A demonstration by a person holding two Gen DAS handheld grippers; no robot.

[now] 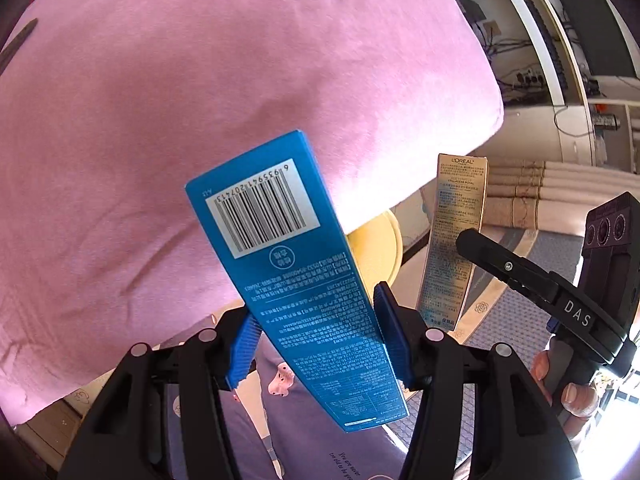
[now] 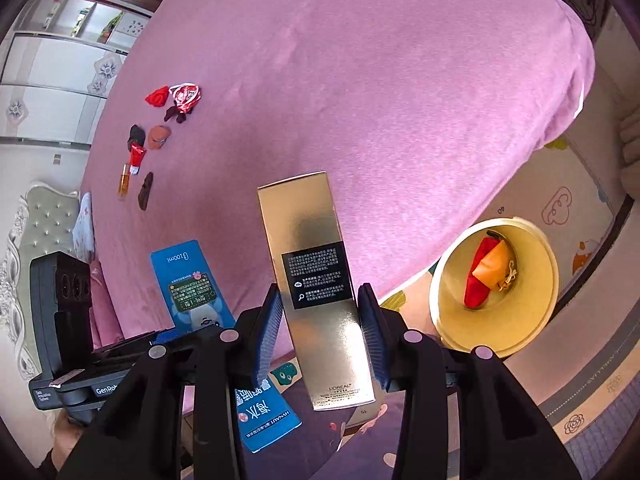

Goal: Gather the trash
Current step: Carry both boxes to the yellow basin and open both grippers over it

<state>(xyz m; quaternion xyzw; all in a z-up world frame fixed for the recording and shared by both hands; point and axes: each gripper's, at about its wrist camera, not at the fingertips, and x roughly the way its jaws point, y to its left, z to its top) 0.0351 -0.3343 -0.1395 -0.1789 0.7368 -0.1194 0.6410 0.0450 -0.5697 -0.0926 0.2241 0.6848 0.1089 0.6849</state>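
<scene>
— Holding anything, were they?

— Both were. The left gripper [image 1: 318, 344] had its 2 blue pads pinching a blue carton [image 1: 292, 264] by the long sides, barcode end pointing away, the box tilted up over the pink bedspread [image 1: 160, 120]. The right gripper [image 2: 320, 336] pinched a gold carton [image 2: 316, 292] the same way, pads pressed on both narrow sides, black label facing the camera.

— Where were the 2 boxes against each other?

— Side by side, near but apart. From the right wrist the blue carton [image 2: 192, 292] showed to the left of the gold one; from the left wrist the gold carton [image 1: 456, 240] stood off to the right, with the right gripper [image 1: 532, 280] beside it and a hand [image 1: 568, 384] around its handle.

— And around them?

— A yellow bin [image 2: 540, 320] stood on the floor just past the bed's edge, right of the gold carton, with red and orange wrappers [image 2: 486, 276] inside. Far across the bedspread [image 2: 360, 80] lay a scatter of small litter [image 2: 160, 132]: red scraps, dark bits, a small amber vial. A patterned mat [image 2: 560, 208] covered the floor by the bin.
</scene>
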